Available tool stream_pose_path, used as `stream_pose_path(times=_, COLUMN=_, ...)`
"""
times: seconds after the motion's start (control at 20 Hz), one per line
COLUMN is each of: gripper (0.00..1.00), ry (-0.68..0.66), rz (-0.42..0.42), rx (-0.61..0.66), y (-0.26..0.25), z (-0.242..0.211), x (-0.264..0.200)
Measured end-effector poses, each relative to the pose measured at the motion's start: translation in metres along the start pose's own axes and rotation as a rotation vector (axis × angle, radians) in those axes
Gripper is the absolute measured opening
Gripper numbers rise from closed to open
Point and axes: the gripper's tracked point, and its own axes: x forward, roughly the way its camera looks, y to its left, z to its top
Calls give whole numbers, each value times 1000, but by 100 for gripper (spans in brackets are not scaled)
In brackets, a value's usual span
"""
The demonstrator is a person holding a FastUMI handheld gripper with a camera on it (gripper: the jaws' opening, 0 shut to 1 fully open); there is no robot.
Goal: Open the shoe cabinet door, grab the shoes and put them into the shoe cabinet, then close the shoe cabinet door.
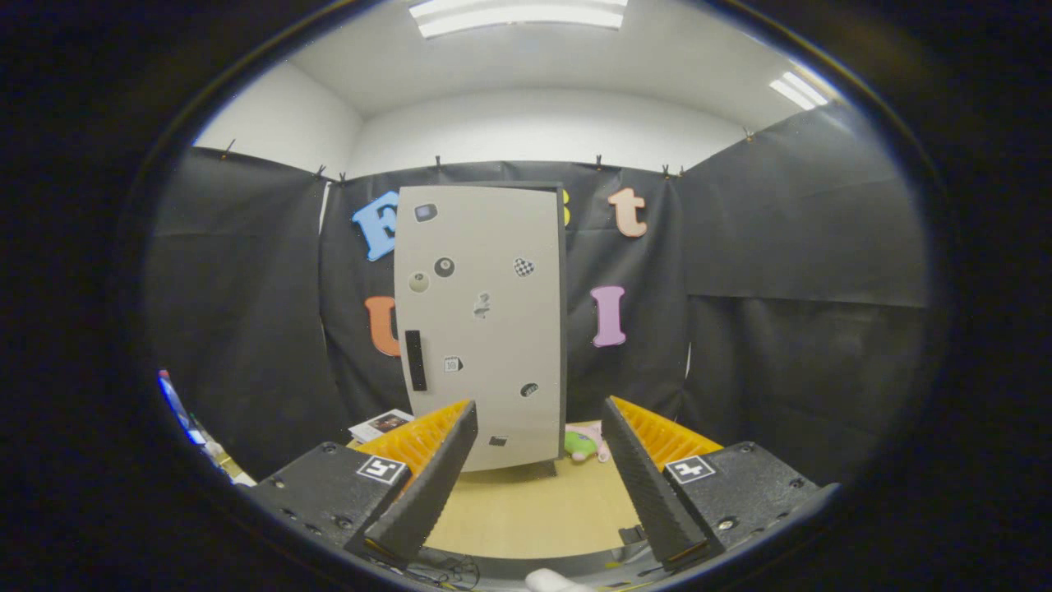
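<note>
The shoe cabinet (485, 329) stands upright on the wooden table, beyond my fingers. Its pale grey door faces me and looks closed. Several small stickers dot the door, and a black vertical handle (416, 360) sits near its left edge. A thin dark side of the cabinet shows along its right edge. My gripper (540, 407) is open, with a wide gap and nothing between the fingers. The fingertips (465, 415) reach towards the lower part of the door but stand well short of it.
The wooden table (534, 510) stretches from my fingers to the cabinet's foot. A pink and green plush toy (585, 444) lies by the cabinet's right foot. A booklet (380, 424) lies to the cabinet's left. Black cloth walls close in the booth.
</note>
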Motion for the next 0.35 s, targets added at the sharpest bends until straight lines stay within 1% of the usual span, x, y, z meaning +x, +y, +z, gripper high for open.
stream_pose_path(times=0.35, gripper=100, ry=5, rz=-10, rx=3, y=-2, z=0, x=0)
